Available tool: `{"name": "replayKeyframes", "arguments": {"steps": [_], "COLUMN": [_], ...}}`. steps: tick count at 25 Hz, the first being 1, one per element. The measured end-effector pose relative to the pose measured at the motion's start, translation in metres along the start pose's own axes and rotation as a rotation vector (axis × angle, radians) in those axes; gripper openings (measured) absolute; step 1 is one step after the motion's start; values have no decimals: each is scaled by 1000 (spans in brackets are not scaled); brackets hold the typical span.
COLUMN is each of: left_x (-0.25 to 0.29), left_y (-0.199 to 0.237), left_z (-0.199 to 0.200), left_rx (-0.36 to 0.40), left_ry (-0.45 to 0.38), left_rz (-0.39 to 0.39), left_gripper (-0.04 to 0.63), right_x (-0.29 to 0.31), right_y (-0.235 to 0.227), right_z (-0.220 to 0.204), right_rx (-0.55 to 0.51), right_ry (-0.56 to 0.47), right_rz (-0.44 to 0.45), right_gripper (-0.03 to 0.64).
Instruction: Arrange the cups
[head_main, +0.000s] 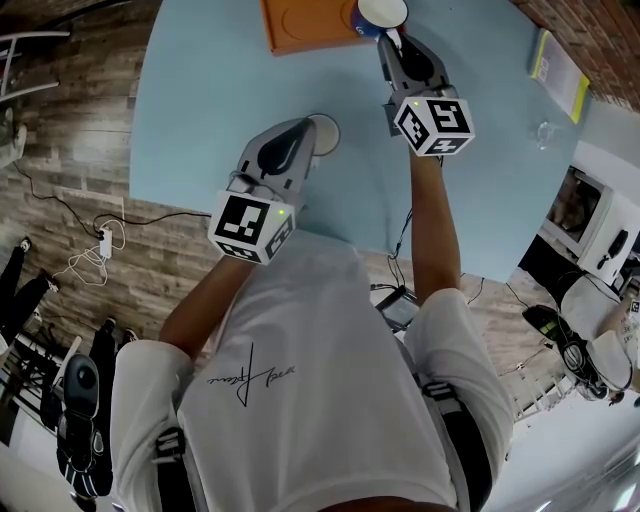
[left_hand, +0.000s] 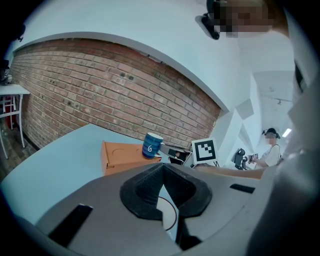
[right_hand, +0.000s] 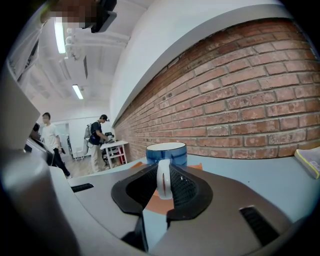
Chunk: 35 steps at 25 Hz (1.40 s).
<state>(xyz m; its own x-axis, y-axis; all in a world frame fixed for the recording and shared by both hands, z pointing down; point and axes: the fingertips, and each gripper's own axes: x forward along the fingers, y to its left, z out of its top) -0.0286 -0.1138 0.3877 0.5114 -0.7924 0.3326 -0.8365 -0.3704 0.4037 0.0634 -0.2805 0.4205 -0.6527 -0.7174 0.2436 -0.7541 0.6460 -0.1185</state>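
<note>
Jaws of the right gripper (head_main: 393, 40) are clamped on the white handle (right_hand: 163, 176) of the blue cup (head_main: 382, 13), one pad on each flat side of the loop, with the cup body just beyond the tips. The cup sits upright or nearly so at the near right corner of the orange board (head_main: 305, 30), which lies at the far edge of the surface (head_main: 200, 90). Whether its base touches the board yet I cannot tell. The step in hand looks like setting this cup down on the board, probably into the round recess (left_hand: 121, 149) to the cup's left. To do it well, keep the rim level and bring the base down flat rather than on one edge, since a hold on the handle alone lets the cup swing about the pads. Centre it over the recess before lowering, and open the jaws only once the base is fully seated. Then back straight out along the handle so the loop is not caught and dragged. The left gripper (head_main: 302, 130) has its jaws together with nothing seen in them. It waits near the surface's middle, just beside a white disc (head_main: 327, 133), and should stay clear of the right arm.
</note>
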Motion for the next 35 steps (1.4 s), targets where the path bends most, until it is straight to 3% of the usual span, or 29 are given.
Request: {"name": "replayKeyframes", "arguments": {"steps": [22, 29, 35], "left_x": [7, 8, 3], "left_y": [12, 18, 9], "left_z": [-4, -4, -9], "left_rx": [-11, -22, -26], "left_ry": [34, 38, -3], "left_rz": [-12, -26, -23], "left_gripper": [6, 6, 6], "right_x": [16, 17, -11], "right_y": [2, 8, 3], "right_z": [-10, -9, -9], "right_rx": [-11, 30, 32], "right_ry": [-61, -80, -78], "right_rz": [-38, -46, -68], "right_gripper": [74, 74, 86]}}
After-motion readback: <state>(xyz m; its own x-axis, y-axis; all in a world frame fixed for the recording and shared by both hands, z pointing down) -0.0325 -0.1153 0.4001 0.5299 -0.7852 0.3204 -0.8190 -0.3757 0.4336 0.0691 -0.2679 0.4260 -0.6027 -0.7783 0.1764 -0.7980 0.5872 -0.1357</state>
